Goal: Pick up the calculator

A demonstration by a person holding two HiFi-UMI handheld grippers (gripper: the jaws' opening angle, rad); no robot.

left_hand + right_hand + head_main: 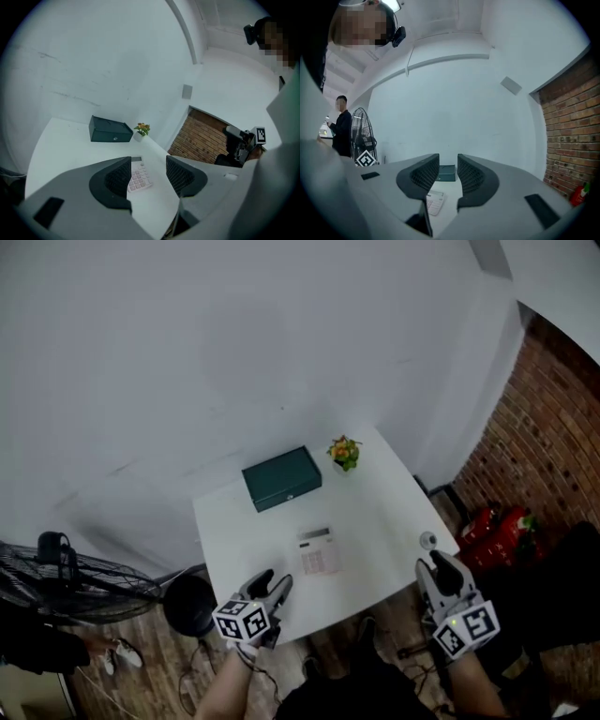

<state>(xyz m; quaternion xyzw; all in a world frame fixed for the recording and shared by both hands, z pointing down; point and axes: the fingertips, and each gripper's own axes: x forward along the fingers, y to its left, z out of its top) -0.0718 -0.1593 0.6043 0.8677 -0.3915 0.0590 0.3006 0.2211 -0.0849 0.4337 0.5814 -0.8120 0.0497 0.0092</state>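
On the table, the calculator lies ahead of left gripper and right gripper, fingers spread, empty.

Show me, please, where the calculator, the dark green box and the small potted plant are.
calculator point(317, 554): head view, on its keypad.
dark green box point(281, 477): head view, on the middle of its lid.
small potted plant point(344, 453): head view, on its flowers and leaves.
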